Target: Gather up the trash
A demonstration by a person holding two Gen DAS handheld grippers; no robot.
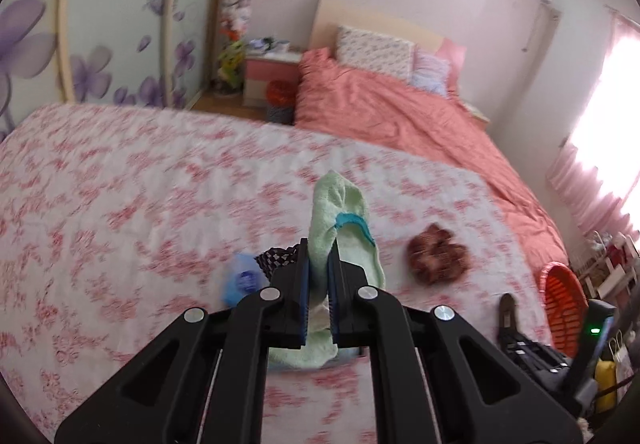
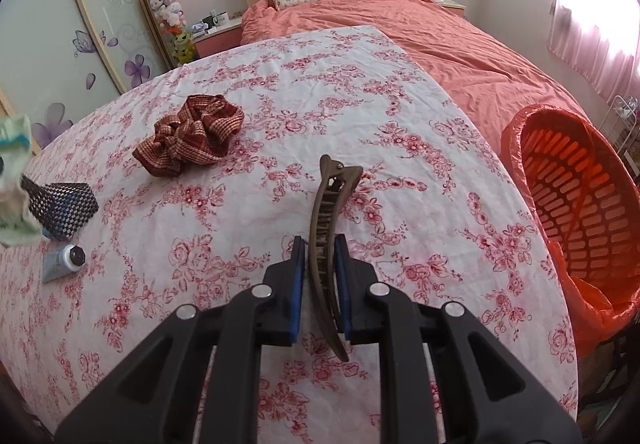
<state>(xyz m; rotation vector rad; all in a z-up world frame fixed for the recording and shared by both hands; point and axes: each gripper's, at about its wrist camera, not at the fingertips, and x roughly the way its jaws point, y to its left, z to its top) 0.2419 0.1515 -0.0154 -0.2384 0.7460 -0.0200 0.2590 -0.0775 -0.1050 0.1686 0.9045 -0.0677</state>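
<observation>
My left gripper (image 1: 319, 256) is shut on a pale green sock with a teal trim (image 1: 340, 203), held above the floral cloth; the sock (image 2: 14, 139) also shows at the left edge of the right wrist view. My right gripper (image 2: 320, 248) points down at the cloth with a long brown hair clip (image 2: 326, 203) lying lengthwise between its blue pads. The clip rests on the cloth, with a thin gap along the left pad. An orange slatted basket lined with an orange bag (image 2: 580, 195) stands just past the right edge of the cloth.
A red-brown checked scrunchie (image 2: 188, 135) lies on the pink floral cloth (image 2: 360, 83). A black-and-white woven pouch (image 2: 60, 205) and a small blue tube (image 2: 64, 260) sit at the left. Behind is a bed with a coral duvet (image 2: 440, 35), pillows and a nightstand.
</observation>
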